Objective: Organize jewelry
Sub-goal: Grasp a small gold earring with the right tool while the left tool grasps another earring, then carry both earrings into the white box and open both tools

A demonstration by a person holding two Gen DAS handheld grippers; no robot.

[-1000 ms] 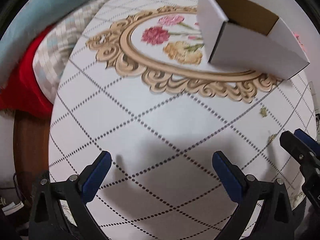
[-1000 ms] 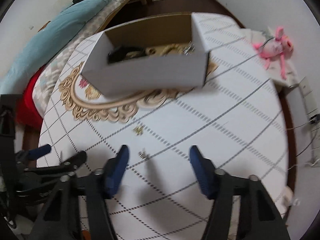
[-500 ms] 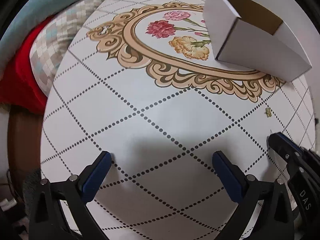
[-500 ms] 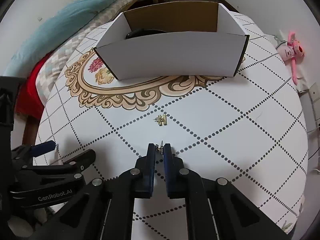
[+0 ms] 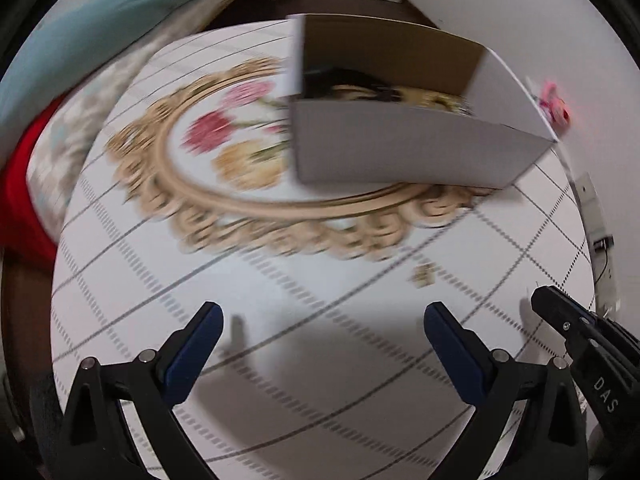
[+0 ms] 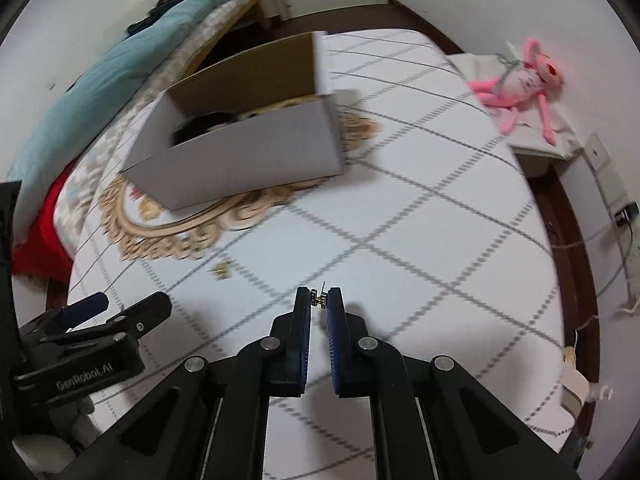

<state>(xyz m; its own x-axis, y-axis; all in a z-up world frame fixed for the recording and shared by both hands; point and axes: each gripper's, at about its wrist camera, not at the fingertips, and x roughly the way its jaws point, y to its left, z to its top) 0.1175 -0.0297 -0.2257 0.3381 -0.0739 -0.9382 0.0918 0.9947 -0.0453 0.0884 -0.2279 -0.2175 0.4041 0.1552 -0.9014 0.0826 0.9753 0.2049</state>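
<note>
Right gripper (image 6: 319, 301) pinches a small earring (image 6: 319, 300). Left gripper (image 5: 320, 330) wide open, empty. Box (image 6: 256, 152) at 11 o'clock, second earring (image 6: 221, 270) at 10.

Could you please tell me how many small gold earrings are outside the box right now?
2. One earring is pinched between the right gripper tips; the other earring lies on the tablecloth short of the white box. More jewelry may be hidden inside the box.

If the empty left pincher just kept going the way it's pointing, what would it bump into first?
Probably the tablecloth itself. The left gripper points steeply down at a bare patch, jaws open, with nothing between. The small gold earring and the box lie farther ahead.
</note>
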